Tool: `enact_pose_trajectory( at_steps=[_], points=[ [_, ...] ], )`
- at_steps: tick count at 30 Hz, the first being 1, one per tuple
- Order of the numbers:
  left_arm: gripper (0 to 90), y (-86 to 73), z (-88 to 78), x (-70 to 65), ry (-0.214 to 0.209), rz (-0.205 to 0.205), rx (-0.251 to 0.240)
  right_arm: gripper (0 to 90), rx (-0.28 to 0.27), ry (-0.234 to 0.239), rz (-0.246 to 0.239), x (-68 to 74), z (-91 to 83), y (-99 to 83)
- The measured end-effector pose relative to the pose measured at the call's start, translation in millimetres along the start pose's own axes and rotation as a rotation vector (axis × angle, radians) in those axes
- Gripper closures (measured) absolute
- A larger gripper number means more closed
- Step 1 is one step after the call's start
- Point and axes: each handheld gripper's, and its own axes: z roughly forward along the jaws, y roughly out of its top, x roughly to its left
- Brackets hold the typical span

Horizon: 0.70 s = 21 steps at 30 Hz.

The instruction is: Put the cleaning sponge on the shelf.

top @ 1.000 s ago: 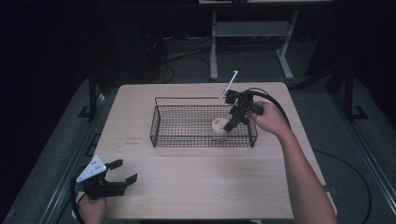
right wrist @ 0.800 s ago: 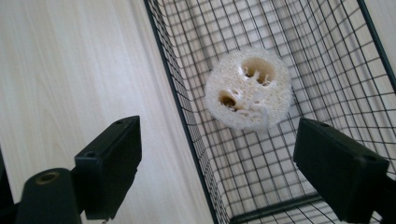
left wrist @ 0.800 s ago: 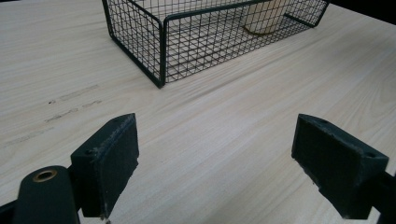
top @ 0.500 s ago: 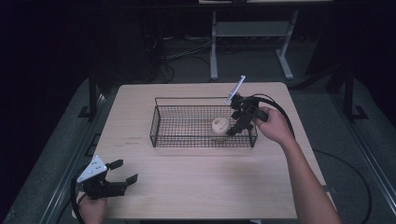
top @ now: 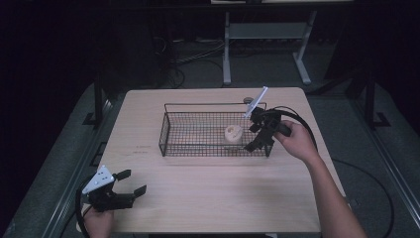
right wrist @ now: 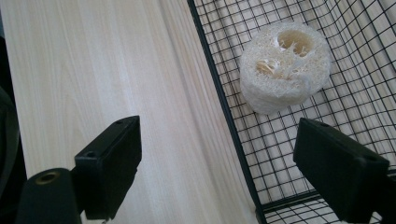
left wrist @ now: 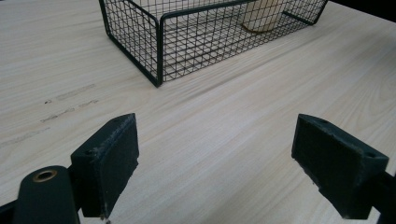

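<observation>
A black wire basket [top: 166, 130] stands in the middle of the wooden table [top: 213, 198]. A pale round loofah piece [top: 233, 134] lies inside it near the right end, also seen in the right gripper view as a loofah piece [right wrist: 283, 65] on the basket mesh [right wrist: 299, 154]. My right gripper [top: 258, 135] hovers open over the basket's right end, one jaw over the mesh and one over bare table. My left gripper [top: 131, 182] rests open at the near left corner, facing the basket [left wrist: 159, 46] with nothing between its jaws.
A small dark round object [top: 247, 100] sits on the table behind the basket. A metal stand [top: 265, 34] and cables lie on the floor beyond the table. Bare tabletop spreads in front of the basket.
My right gripper has drawn back from the loofah piece toward the basket's right end and dropped slightly. The loofah piece stays in the basket. The left gripper has not moved.
</observation>
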Motion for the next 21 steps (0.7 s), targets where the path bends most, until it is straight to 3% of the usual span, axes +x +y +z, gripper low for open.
enact_pose_trajectory(
  at_steps=[8,14,21],
  points=[
    [13.7,0.0,0.2,0.1,0.001,0.0,0.003,15.2,-0.016,0.005,-0.004,6.1,2.1,-11.1],
    [13.7,-0.2,-0.4,0.2,0.003,0.0,0.0,15.2,0.02,0.004,0.003,9.2,5.8,-16.6],
    [13.6,-0.2,-0.6,0.0,0.004,-0.001,0.0,14.6,0.027,0.0,-0.028,20.6,2.6,-15.3]
  ],
)
